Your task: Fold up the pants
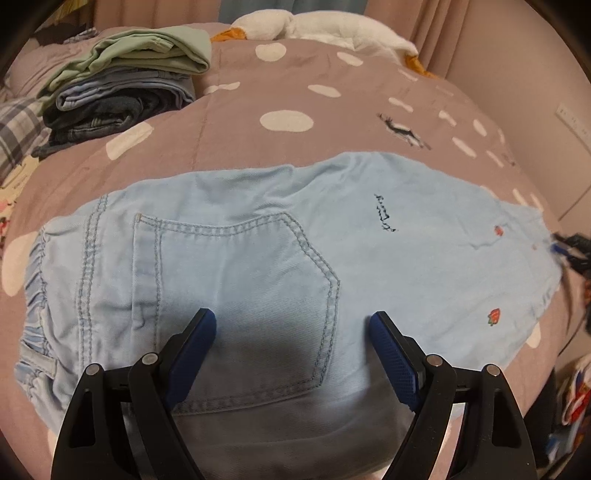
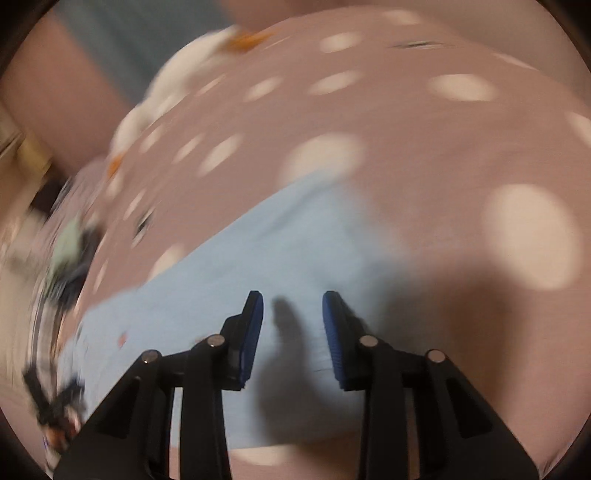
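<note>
Below left gripper (image 1: 291, 321), pants (image 1: 258, 240), bedspread (image 1: 229, 133)

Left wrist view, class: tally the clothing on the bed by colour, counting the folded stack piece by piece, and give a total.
Light blue: 2, the spread pants and one folded piece in the stack
Pale green: 1, the top folded piece
Dark denim: 1, the bottom folded piece
Total: 4; further layers in the stack may be hidden.

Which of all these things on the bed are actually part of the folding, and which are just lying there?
In use: light blue pants, left gripper, right gripper.

Just lying about: pile of folded clothes, white plush toy, dotted bedspread.
</note>
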Motion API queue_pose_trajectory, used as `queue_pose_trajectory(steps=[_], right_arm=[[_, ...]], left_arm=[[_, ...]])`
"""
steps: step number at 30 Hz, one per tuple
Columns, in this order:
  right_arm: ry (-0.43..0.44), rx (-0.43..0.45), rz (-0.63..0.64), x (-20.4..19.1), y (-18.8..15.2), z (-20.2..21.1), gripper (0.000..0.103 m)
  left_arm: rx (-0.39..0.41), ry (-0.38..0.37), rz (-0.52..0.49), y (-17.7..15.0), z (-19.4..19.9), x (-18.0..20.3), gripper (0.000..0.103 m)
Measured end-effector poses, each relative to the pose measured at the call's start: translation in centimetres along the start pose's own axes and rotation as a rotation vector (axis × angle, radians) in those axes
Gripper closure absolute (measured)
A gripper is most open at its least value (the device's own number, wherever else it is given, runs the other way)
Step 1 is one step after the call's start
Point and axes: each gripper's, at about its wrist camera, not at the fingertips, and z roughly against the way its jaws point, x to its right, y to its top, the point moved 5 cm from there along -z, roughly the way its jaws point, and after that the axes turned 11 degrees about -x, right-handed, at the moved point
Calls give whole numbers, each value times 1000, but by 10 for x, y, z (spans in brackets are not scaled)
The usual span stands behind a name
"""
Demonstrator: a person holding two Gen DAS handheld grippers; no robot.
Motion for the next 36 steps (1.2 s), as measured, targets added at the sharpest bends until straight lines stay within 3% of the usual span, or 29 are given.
queue_pose_trajectory(steps=[3,6,11,14,16,17,19,21,22,24,30,34,36], right_arm=[[86,118,-85,19,0,43,48],[149,97,-143,28,-20,54,48],[254,-5,-225,32,-55,20,48],[274,24,-240,18,-57,-1,49],[254,72,-223,15,-51,-4,61],[218,101,-230,17,-46,-10,73],[236,136,-271,26,-45,-11,85],[265,177,-284,24,-45,-7,88],[265,190,-253,17,-45,-4,95],[222,217,-139,-8,-44,6,96],[133,273,279,-124,-45,26,96],[109,254,483,-186,-68,12,95],[98,232,564,-207,-81,-1,94]], left_arm=[[-22,31,23,-1,4,4,18],[-13,-31,32,-5,13,16,18],[19,-218,33,-1,23,48,18],[2,-261,36,3,15,60,18],[-16,-248,52,3,5,62,18],[-23,-238,72,2,0,60,18],[-12,-231,87,-2,-2,60,18],[-20,-230,83,-6,0,62,18],[-25,-230,80,-6,1,63,18],[-45,-249,88,-4,2,65,18],[-88,-603,169,12,5,105,18],[-139,-797,178,33,-4,147,12],[-170,-844,169,40,-13,168,9]])
